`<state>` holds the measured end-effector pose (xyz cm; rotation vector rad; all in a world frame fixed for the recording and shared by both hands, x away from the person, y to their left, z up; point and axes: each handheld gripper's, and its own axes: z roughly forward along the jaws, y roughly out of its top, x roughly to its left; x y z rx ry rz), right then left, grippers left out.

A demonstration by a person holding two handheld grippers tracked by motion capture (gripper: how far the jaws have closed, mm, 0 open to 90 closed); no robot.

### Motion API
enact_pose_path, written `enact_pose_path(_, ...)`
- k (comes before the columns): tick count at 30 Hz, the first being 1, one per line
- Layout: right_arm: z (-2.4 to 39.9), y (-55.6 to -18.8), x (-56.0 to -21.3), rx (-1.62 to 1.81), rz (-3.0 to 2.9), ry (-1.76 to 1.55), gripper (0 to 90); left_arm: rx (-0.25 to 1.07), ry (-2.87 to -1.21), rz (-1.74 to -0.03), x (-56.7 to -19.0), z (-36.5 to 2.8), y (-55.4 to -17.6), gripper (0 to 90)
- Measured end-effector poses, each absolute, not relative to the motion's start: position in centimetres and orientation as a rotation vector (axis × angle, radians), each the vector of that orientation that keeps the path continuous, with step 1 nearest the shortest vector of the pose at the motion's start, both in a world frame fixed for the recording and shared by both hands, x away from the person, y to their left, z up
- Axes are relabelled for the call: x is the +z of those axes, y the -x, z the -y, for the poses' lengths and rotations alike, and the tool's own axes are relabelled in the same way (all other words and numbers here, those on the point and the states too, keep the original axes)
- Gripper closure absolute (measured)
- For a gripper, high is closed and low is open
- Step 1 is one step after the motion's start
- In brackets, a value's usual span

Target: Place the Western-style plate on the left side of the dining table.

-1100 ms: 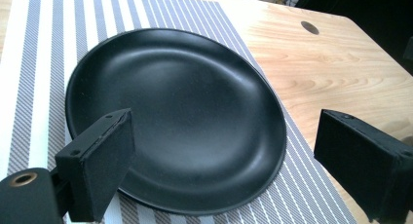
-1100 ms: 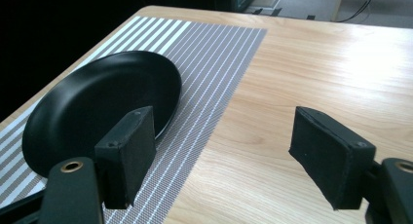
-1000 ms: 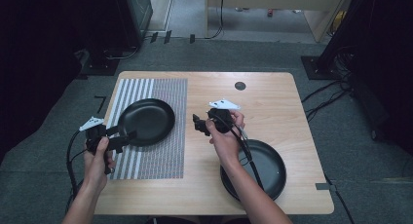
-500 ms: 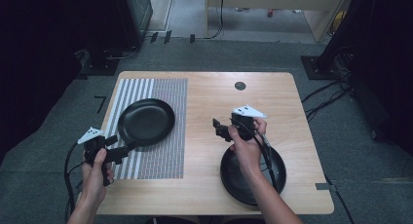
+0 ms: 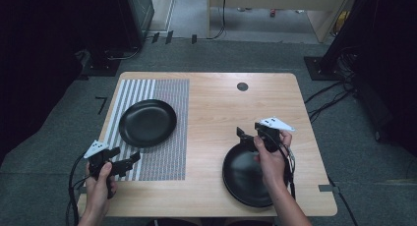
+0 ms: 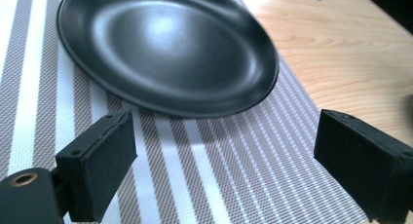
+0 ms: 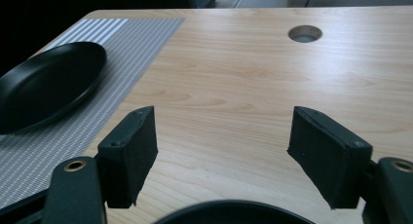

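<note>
The left gripper (image 5: 129, 161) has backed off the plate (image 5: 147, 123), which now rests alone on the striped mat (image 5: 167, 157), fingers (image 6: 97, 173) released and empty. The right gripper (image 5: 244, 136) has pulled back toward the second plate (image 5: 243, 179) at the near right of the table (image 5: 216, 103), fingers (image 7: 129, 153) spread above its far rim. That plate looks next.

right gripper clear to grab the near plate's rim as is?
Probably yes. The right gripper is open and hovers at the far rim of the near plate, which lies on bare table. Nothing sits between jaws and rim; that rim shows just below them in the right gripper view.
</note>
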<state>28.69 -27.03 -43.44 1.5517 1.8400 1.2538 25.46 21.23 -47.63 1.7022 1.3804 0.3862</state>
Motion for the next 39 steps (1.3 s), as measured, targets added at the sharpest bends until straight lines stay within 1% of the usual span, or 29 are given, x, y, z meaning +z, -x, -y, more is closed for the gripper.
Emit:
enact_pose_path(12,31.7,-26.5,-45.4,1.215,-1.767,-1.626,26.1,0.49,-1.736,-1.419,-49.8,-21.7,-23.7,8.1)
enact_pose_path(19,34.4,-25.0,-46.4,1.186,-1.718,-1.673,26.2,0.58,-1.82,-1.459,-51.2,-21.6,-23.3,8.1)
enact_pose_path(28,37.5,-23.2,-47.9,1.118,-1.683,-1.725,26.2,0.608,-1.863,-1.458,-51.6,-21.2,-23.4,8.1)
enact_pose_path(39,40.5,-21.4,-49.9,1.049,-1.647,-1.795,26.3,0.59,-1.882,-1.461,-51.8,-21.1,-23.5,8.1)
